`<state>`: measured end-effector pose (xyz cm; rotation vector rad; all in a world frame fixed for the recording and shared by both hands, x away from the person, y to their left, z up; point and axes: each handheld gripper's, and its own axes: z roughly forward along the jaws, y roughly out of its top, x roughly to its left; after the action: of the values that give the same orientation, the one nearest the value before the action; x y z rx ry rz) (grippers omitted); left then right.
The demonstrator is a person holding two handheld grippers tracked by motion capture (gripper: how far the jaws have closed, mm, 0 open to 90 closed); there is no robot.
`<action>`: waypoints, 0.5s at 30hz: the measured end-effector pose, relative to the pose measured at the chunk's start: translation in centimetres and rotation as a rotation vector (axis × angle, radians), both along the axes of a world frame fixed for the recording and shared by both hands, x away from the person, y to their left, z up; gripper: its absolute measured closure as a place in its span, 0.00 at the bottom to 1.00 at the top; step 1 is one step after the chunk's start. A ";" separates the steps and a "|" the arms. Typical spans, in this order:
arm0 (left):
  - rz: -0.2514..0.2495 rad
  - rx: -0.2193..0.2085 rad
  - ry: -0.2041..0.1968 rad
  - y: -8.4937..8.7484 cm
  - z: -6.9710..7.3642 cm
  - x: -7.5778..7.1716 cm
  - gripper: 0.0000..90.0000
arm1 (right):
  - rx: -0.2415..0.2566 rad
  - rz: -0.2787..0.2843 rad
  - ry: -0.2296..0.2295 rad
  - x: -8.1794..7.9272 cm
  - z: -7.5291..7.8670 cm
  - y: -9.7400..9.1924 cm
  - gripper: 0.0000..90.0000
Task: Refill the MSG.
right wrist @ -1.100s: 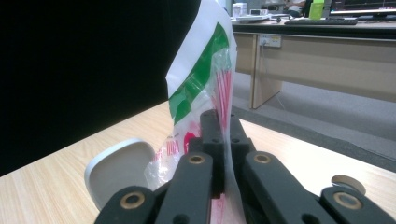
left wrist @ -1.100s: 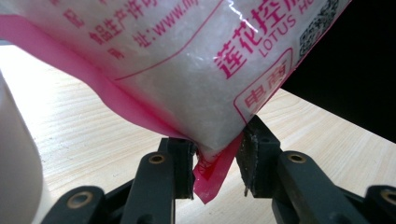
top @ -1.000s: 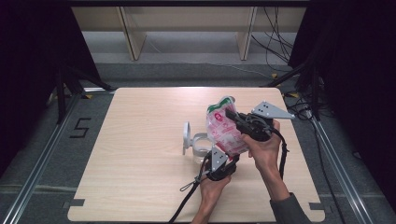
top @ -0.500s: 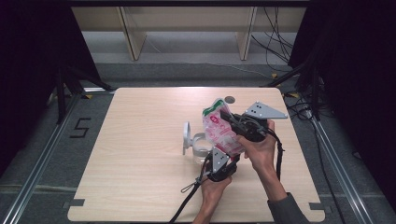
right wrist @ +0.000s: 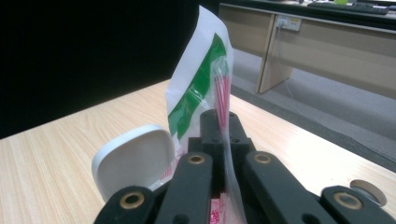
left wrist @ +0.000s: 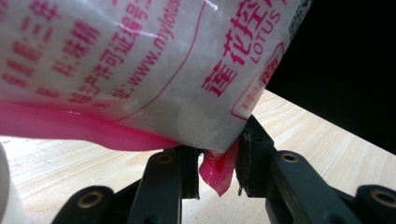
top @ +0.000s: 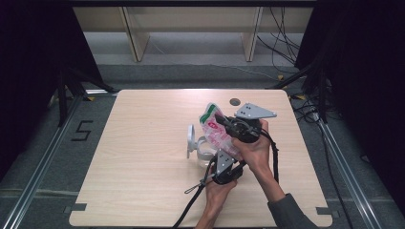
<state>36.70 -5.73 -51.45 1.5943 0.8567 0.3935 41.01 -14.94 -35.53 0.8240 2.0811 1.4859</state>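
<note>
Pink-printed white plastic makes up the one bag (top: 217, 133) in play, a soft pouch of white grains held up above the middle of the wooden table (top: 143, 157) between two grippers. The right gripper (top: 222, 120) comes in from the right side of the high view, its hand wrapped round the body and its jaws pointing left; in the right gripper view the jaws are pressed flat together on the bag's upper edge, next to the green stripe (right wrist: 198, 88). The left gripper (top: 220, 160) sits below, held from the near edge with its jaws pointing up and away; the left gripper view shows its jaws (left wrist: 217, 168) narrowed on the bag's pink bottom corner, the right one against the plastic, though whether the left one presses the film I cannot tell. They have just been closing a little on that corner. Under the bag stands one clear jar (top: 206, 152) with its white hinged lid (top: 190, 141) flipped open to the left; what it holds cannot be made out. One round grommet (top: 234, 101) sits in the table's far edge
</note>
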 end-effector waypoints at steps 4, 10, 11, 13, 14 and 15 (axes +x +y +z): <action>-0.004 0.005 -0.011 0.0 0.0 0.1 0.81 | -0.034 0.008 -0.030 0.1 0.0 0.7 1.00; -0.031 -0.024 -0.011 -0.3 0.1 0.1 0.81 | -0.051 0.020 -0.001 0.2 -0.2 1.1 1.00; -0.045 0.018 -0.017 -0.2 0.1 0.1 0.81 | -0.066 0.025 0.000 0.2 -0.1 1.1 1.00; -0.053 0.014 -0.016 -0.4 0.2 0.1 0.81 | -0.097 0.034 -0.013 0.3 -0.1 1.3 1.00; -0.051 0.017 -0.017 -0.4 0.2 0.1 0.81 | -0.098 0.035 -0.005 0.2 -0.1 1.4 1.00; -0.050 0.022 -0.019 -0.4 0.2 0.1 0.81 | -0.088 0.031 0.000 0.3 -0.1 1.4 1.00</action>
<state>36.81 -6.12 -51.26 1.6263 0.7987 0.3834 41.26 -13.57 -35.64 0.7617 2.1516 1.3993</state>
